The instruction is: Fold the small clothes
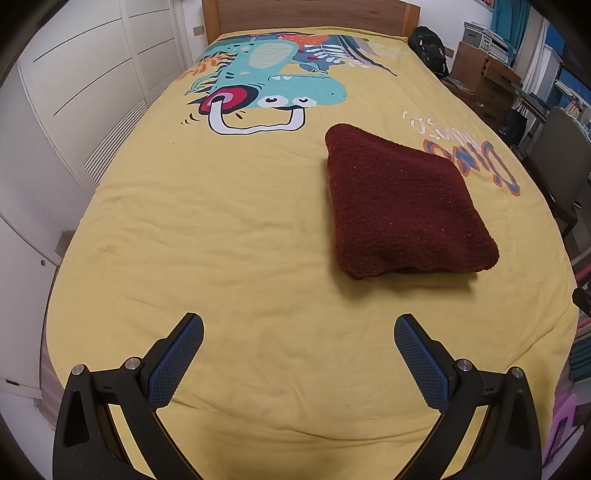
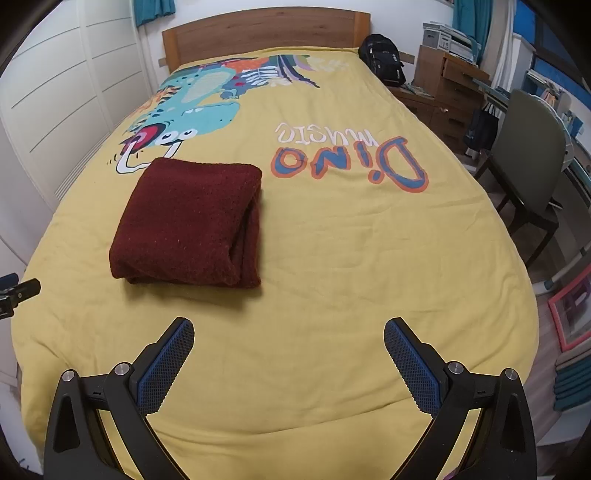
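Note:
A dark red knitted garment point(image 1: 402, 206) lies folded into a thick rectangle on the yellow bedspread point(image 1: 221, 229). In the right wrist view the same garment point(image 2: 188, 225) sits left of centre, its layered open edge facing right. My left gripper point(image 1: 298, 328) hovers open over bare bedspread, near and to the left of the garment, holding nothing. My right gripper point(image 2: 289, 330) is open too, above the bedspread point(image 2: 351, 258), near and to the right of the garment. Part of the left gripper point(image 2: 14, 293) shows at the left edge of the right wrist view.
The bedspread carries a dinosaur print point(image 1: 266, 85) and "Dino music" lettering point(image 2: 351, 158). A wooden headboard point(image 2: 266, 29) stands at the far end, white wardrobe doors point(image 1: 74, 92) on the left. A black backpack point(image 2: 382, 59), wooden desk point(image 2: 443, 85) and grey chair point(image 2: 524, 158) line the right side.

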A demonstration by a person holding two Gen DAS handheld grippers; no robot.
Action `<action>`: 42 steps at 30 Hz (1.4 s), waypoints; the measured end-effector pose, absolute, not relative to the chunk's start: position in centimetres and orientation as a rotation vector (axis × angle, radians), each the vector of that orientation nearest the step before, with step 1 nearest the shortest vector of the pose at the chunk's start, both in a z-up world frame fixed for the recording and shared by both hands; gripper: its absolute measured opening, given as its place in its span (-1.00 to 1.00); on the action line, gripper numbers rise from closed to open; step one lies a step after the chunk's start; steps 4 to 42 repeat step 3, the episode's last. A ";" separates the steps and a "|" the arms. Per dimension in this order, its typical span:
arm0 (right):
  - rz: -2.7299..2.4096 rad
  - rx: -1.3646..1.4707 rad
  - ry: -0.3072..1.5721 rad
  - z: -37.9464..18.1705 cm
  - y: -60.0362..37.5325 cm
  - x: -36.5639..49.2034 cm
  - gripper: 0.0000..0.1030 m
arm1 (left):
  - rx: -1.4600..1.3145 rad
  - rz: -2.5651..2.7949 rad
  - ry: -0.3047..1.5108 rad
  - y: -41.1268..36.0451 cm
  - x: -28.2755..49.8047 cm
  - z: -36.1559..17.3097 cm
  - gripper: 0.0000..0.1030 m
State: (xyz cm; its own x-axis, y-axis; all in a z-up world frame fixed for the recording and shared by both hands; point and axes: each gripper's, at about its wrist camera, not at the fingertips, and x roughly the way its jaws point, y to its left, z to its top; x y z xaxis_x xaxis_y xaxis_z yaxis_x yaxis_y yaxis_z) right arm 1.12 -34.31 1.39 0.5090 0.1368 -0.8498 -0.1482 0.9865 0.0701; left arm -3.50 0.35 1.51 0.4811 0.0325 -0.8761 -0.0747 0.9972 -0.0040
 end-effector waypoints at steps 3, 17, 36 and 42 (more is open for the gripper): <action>0.171 -0.013 1.023 1.4 -34.3 1.1 0.99 | -0.043 0.066 1.068 0.3 -3.5 1.5 0.98; 0.171 -0.013 1.023 1.4 -34.3 1.1 0.99 | -0.043 0.066 1.068 0.3 -3.5 1.5 0.98; 0.171 -0.013 1.023 1.4 -34.3 1.1 0.99 | -0.043 0.066 1.068 0.3 -3.5 1.5 0.98; 0.171 -0.013 1.023 1.4 -34.3 1.1 0.99 | -0.043 0.066 1.068 0.3 -3.5 1.5 0.98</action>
